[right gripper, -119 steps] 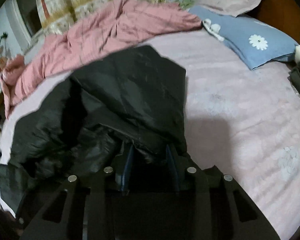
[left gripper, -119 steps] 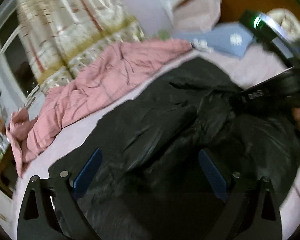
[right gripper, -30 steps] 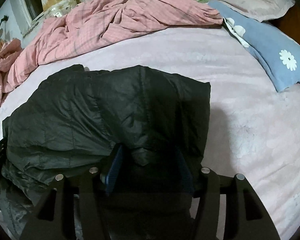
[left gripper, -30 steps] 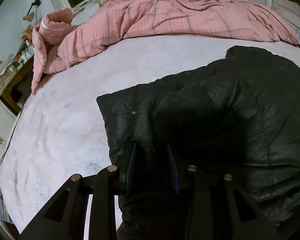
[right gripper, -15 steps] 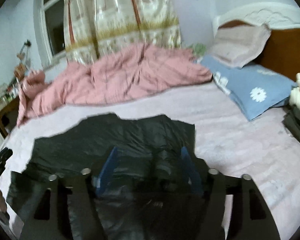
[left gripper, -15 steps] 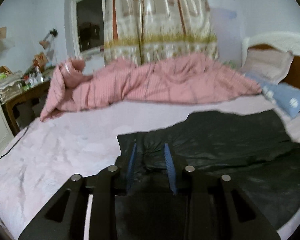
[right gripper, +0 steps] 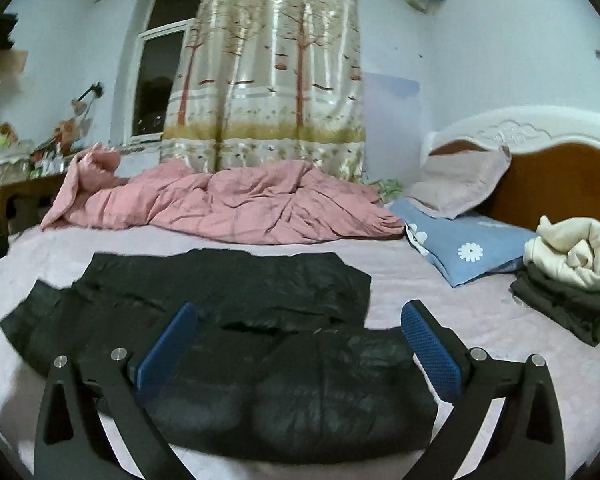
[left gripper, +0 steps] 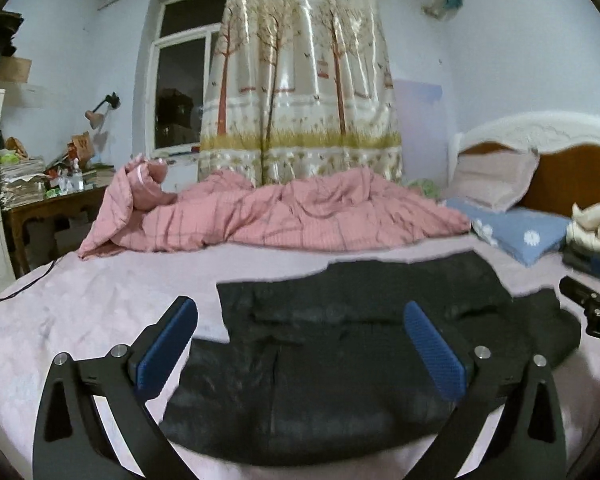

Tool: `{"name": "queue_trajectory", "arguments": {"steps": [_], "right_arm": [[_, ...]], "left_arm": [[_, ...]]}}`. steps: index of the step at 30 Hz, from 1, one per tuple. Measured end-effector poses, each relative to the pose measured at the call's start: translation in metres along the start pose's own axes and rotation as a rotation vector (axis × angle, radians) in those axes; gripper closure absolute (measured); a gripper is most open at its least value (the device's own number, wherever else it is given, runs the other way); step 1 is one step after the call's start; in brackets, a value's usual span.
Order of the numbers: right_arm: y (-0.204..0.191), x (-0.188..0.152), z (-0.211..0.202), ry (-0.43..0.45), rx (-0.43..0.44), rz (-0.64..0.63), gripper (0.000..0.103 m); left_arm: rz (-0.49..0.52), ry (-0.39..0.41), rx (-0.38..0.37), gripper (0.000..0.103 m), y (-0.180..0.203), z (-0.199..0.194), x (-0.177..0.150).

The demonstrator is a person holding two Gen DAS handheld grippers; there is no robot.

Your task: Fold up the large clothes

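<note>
A black padded jacket [left gripper: 340, 344] lies flat on the pink bed sheet [left gripper: 80, 320], its upper part folded down over the lower. The same jacket [right gripper: 228, 336] fills the near middle of the right wrist view. My left gripper [left gripper: 300, 344] hovers above the jacket's near edge, its jaws opening wide, and nothing sits between the blue pads [left gripper: 168, 348]. My right gripper [right gripper: 300, 344] also hangs above the jacket with jaws opening wide and holds nothing. In the left wrist view, the other gripper's black body [left gripper: 592, 312] shows at the right edge.
A crumpled pink quilt [right gripper: 220, 204] lies along the far side of the bed. A blue flowered pillow [right gripper: 460, 248] and a beige pillow [right gripper: 460, 184] rest by the headboard [right gripper: 560, 176]. Folded clothes [right gripper: 568, 280] are stacked at the right. A cluttered desk [left gripper: 48, 200] stands left.
Both grippers let go of the jacket and opened wide. They pulled back and rose, and both views tilted up from the bed to the room. The jacket now lies folded on the sheet.
</note>
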State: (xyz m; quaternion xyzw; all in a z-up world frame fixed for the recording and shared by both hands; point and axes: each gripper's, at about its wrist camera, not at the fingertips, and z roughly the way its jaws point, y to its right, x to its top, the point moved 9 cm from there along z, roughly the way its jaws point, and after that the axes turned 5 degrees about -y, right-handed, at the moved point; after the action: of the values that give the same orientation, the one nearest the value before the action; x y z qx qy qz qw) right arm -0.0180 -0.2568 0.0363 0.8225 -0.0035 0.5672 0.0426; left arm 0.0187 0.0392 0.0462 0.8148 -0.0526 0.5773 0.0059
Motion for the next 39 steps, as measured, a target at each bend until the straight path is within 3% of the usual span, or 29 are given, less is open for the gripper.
{"name": "queue_trajectory", "arguments": {"steps": [7,11,13,15,19,23,28,30,32,33,37,39], "right_arm": [[-0.039,-0.036,0.008,-0.132,0.074,-0.154,0.000],[-0.058,-0.068,0.024,-0.267,0.109,-0.257,0.000],[-0.064,-0.081,0.030,-0.307,0.085,-0.323,0.000],[-0.066,-0.098,0.039,-0.356,-0.001,-0.422,0.000],[-0.071,-0.113,0.044,-0.369,-0.060,-0.505,0.000],[-0.060,-0.112,0.049,-0.365,-0.140,-0.509,0.000],[-0.034,-0.108,0.056,-0.389,-0.227,-0.430,0.000],[-0.024,-0.108,0.059,-0.403,-0.238,-0.405,0.002],[-0.020,-0.107,0.064,-0.415,-0.207,-0.374,0.011],[-0.021,-0.107,0.065,-0.409,-0.200,-0.375,0.020],[-0.017,-0.107,0.070,-0.387,-0.272,-0.408,0.050],[-0.017,-0.107,0.070,-0.389,-0.273,-0.408,0.061]], "left_arm": [[0.094,-0.150,-0.018,0.000,0.014,0.011,-0.043],[0.205,-0.272,-0.015,0.000,0.030,0.024,-0.077],[0.281,-0.286,0.012,0.000,0.040,0.025,-0.088],[0.346,-0.305,0.021,0.000,0.050,0.027,-0.099],[0.435,-0.388,0.061,0.001,0.059,0.042,-0.124],[0.384,-0.401,0.163,0.006,0.041,0.058,-0.129],[0.316,-0.422,0.151,0.014,0.030,0.067,-0.132],[0.312,-0.411,0.160,0.026,0.028,0.069,-0.131],[0.310,-0.392,0.181,0.031,0.028,0.070,-0.129],[0.309,-0.382,0.186,0.033,0.026,0.071,-0.126],[0.283,-0.342,0.174,0.041,0.025,0.068,-0.118],[0.278,-0.338,0.180,0.061,0.024,0.069,-0.118]]}}
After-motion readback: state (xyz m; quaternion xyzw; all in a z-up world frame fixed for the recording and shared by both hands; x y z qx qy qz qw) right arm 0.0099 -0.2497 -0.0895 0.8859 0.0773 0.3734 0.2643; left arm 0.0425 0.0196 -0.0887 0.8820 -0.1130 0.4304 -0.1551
